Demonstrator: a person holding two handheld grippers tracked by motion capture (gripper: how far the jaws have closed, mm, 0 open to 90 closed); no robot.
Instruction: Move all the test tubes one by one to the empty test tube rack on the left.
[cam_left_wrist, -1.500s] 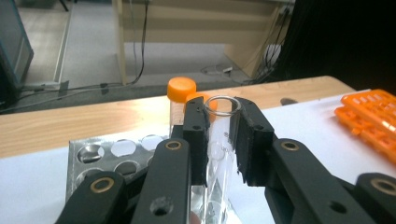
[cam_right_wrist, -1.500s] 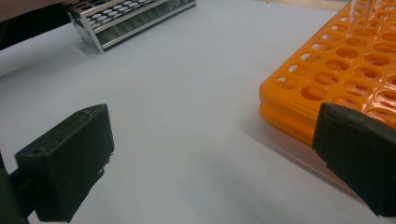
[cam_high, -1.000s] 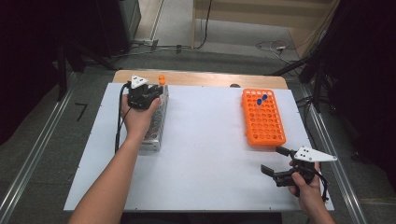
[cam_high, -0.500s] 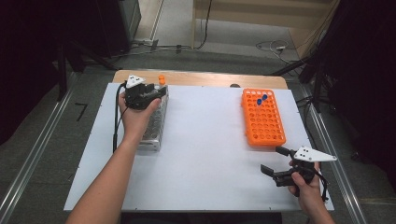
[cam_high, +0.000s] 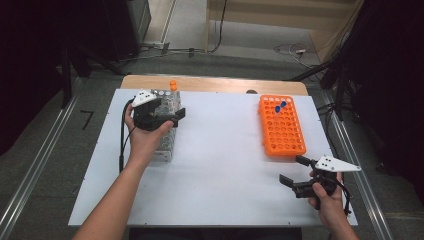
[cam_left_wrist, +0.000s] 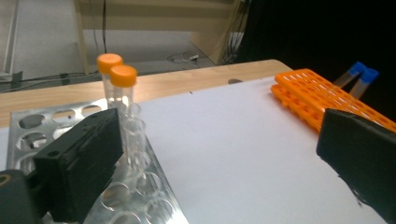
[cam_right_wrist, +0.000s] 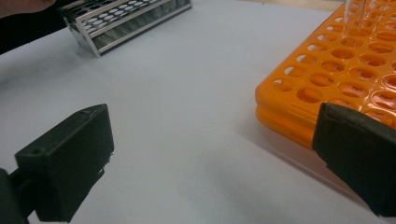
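My left gripper (cam_high: 172, 117), jaws just spread wide with nothing between them, hovers over the metal rack (cam_high: 167, 142) on the desk (cam_high: 225, 150), near its two orange-capped tubes (cam_left_wrist: 116, 74), while my right gripper (cam_high: 295, 172) hangs open and empty beside the orange rack (cam_high: 282, 127).

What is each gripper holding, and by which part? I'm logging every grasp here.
Nothing is held. The left gripper, over the metal rack, has just been opening, with nothing between its jaws; the orange-capped tubes stand free. The right gripper is open and empty.
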